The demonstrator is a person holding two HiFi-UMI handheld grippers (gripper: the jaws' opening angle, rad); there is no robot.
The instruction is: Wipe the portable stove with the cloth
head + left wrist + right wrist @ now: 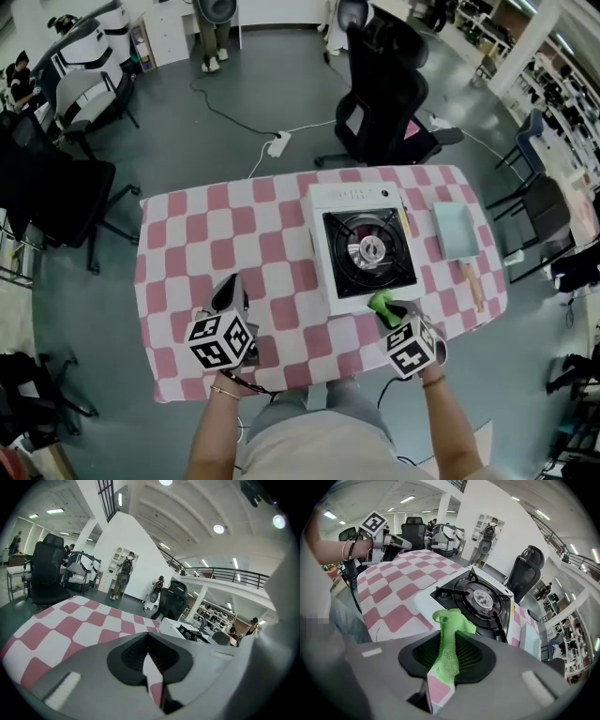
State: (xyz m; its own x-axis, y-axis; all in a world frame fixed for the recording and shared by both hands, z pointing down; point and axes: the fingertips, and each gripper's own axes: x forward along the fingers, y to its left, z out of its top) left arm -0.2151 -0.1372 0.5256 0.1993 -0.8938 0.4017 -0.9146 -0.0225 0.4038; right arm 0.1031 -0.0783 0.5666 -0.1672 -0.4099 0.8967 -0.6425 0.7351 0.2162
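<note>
The white portable stove with a black burner top stands right of centre on the pink-checked table. My right gripper is shut on a green cloth at the stove's near edge. In the right gripper view the cloth sticks up from between the jaws of the right gripper, with the stove just beyond. My left gripper rests low over the table's near left part, shut with nothing in it. In its own view the left gripper has its pads meeting and the stove lies ahead to the right.
A light blue tray and a wooden-handled utensil lie right of the stove. A black office chair stands behind the table and another to its left. A power strip and cable lie on the floor.
</note>
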